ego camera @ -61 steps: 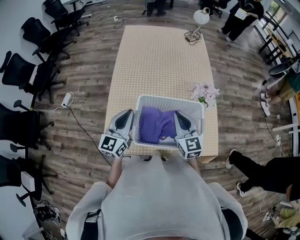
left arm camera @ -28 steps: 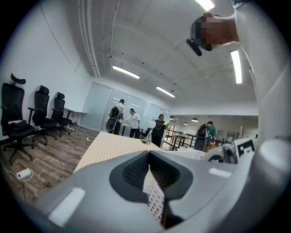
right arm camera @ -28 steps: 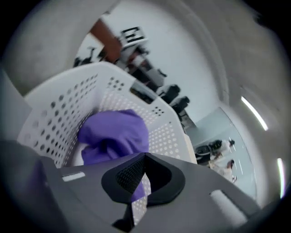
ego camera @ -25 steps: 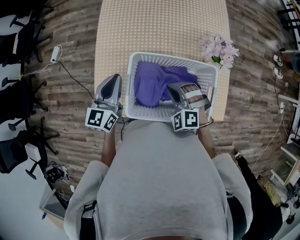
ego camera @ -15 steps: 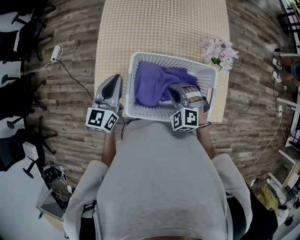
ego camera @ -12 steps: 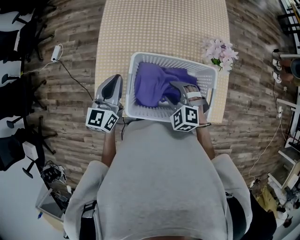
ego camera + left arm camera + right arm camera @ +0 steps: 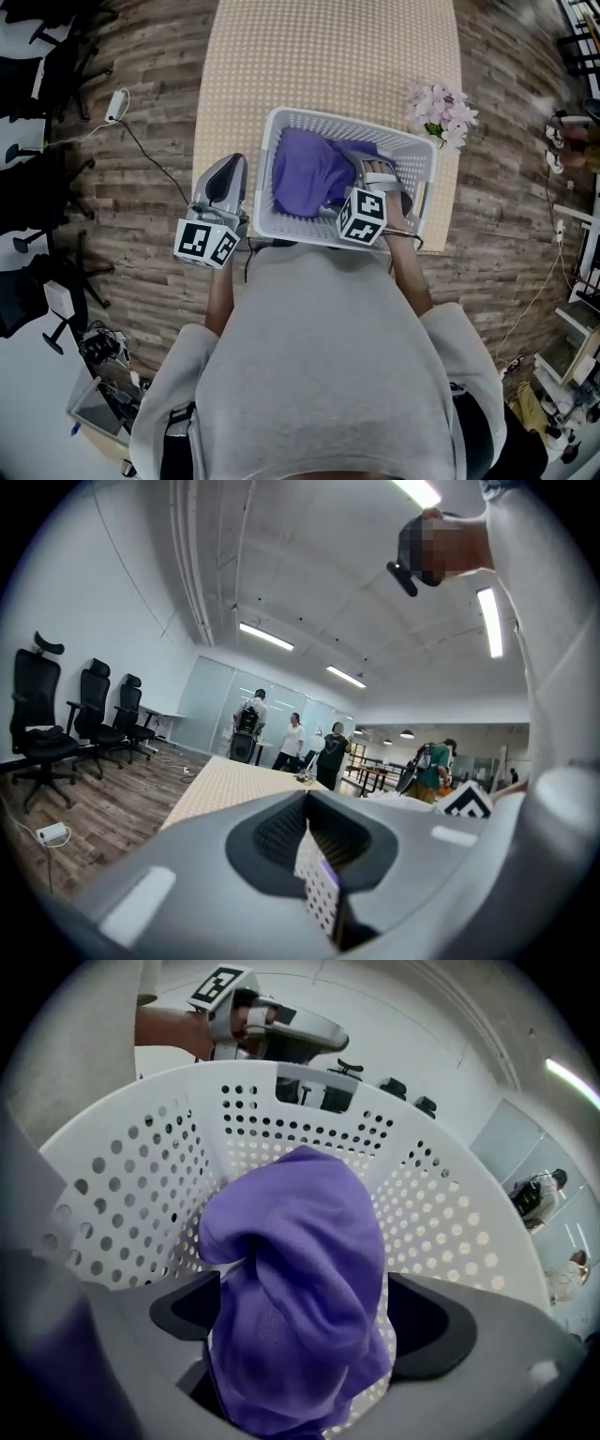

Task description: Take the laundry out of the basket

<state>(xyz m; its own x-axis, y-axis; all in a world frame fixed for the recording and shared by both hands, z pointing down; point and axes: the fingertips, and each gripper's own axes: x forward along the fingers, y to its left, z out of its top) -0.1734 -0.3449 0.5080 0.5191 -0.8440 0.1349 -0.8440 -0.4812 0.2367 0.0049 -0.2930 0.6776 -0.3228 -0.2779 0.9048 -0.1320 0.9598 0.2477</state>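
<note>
A white perforated basket (image 7: 349,120) stood at the near end of the bench (image 7: 328,56), right in front of the person in a grey top (image 7: 319,366). The laundry, a purple cloth (image 7: 307,169), lay bunched up inside the basket and rose in a rounded hump toward its rim. It filled mostly the left and middle of the basket.

The right gripper (image 7: 372,174) reached down into the basket from the near right side. Its jaws were opening and stood wide apart, with the purple cloth hanging as a thick fold in the gap between them. In the right gripper view the fold touched the left jaw, but the pads were not squeezing it. The basket's dotted wall curved round behind the cloth.

The left gripper (image 7: 232,167) was outside the basket, just beside its left wall, over the edge of the bench. Its jaws were drawn together with only a thin slit between them, and they held nothing. Through that slit a strip of the basket wall and a sliver of purple showed.

A bunch of pale pink flowers (image 7: 441,108) lay on the bench just beside the basket's far right corner. Black office chairs (image 7: 37,724) stood on the wood floor (image 7: 141,169) to the left, and several people (image 7: 292,738) stood at the far end of the room.
</note>
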